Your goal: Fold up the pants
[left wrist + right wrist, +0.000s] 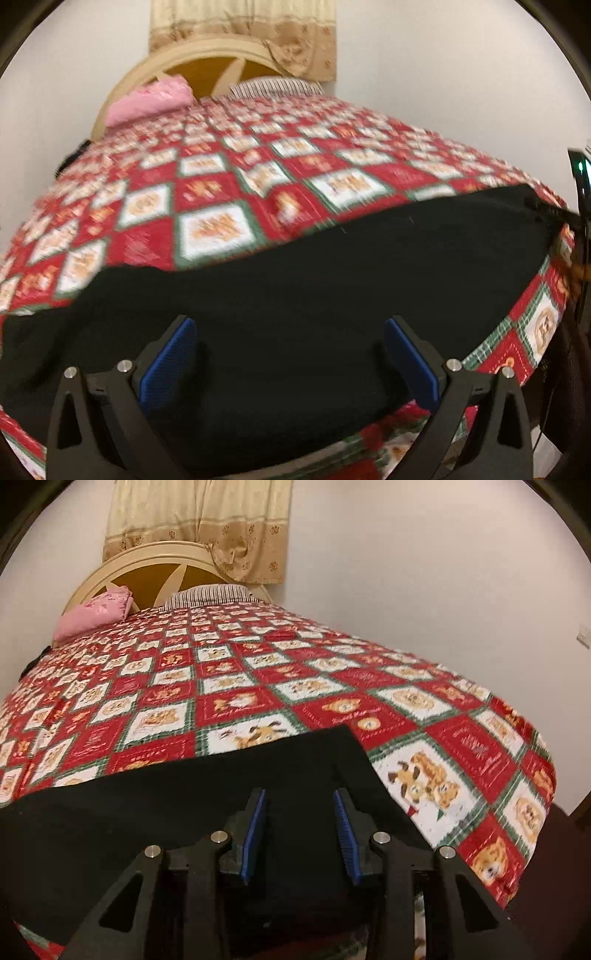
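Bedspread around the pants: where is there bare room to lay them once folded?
The quilt is bare from the far edge of the black pants up to the pink pillow and striped pillow, and also right of the pants toward the wall. The near edge is crowded: the pants cover it, with both tools above them.

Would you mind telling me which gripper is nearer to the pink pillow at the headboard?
Hard to call; left, marginally. The pink pillow lies far across the quilt from both. The left gripper and right gripper both hover open over the black pants at the near edge.
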{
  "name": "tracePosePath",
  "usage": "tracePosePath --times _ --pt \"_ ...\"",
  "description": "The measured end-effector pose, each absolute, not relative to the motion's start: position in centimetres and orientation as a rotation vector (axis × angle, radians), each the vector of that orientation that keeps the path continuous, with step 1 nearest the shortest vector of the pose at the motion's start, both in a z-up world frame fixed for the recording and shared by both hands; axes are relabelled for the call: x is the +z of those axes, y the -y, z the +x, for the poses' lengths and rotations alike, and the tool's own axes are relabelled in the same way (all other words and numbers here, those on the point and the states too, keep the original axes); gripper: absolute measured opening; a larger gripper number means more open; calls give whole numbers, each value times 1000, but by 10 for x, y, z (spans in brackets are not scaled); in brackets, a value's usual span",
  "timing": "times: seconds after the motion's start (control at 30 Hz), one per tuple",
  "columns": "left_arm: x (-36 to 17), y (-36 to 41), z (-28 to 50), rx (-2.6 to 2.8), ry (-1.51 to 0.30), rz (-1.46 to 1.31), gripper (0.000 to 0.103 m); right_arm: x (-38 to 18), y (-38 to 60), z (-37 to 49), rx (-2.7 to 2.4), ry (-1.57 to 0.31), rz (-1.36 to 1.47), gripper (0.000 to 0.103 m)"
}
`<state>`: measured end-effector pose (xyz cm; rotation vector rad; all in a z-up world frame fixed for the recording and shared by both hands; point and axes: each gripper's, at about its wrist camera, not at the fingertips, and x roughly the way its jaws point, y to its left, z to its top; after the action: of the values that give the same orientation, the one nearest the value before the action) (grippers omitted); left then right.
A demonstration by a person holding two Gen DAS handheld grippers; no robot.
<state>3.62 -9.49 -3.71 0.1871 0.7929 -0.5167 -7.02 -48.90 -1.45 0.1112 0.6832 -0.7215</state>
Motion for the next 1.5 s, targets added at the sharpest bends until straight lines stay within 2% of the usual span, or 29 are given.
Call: tracePosePath --times 0.1,0.53,0.67,0.77,1.1,1.2,1.33,1.4,1.43,1.5 --pt "-57 100 36 -516 -864 182 103 -14 488 -66 -737 -700 93 39" --pt "-61 94 8 -520 -812 273 103 -5 513 -59 -859 -737 104 39" --pt "-62 94 8 -514 -806 268 103 13 513 -94 -843 -591 224 41" --pt "-62 97 10 -505 -808 276 103 23 476 -125 -717 -500 276 41" --pt "-61 97 13 -486 -840 270 103 -22 427 -124 -553 -577 477 41" --pt "-61 98 13 -481 -842 270 103 -21 423 -119 -559 -567 463 49" --pt "-61 98 13 -478 -846 271 103 -20 420 -111 -579 -576 449 49" --pt "-61 98 14 -476 -847 271 103 -19 418 -108 -601 -579 407 23" --pt "-61 98 14 -477 -847 272 103 -20 417 -107 -604 -588 386 5" --pt "-61 98 14 -478 -849 271 103 -24 419 -105 -594 -595 375 4"
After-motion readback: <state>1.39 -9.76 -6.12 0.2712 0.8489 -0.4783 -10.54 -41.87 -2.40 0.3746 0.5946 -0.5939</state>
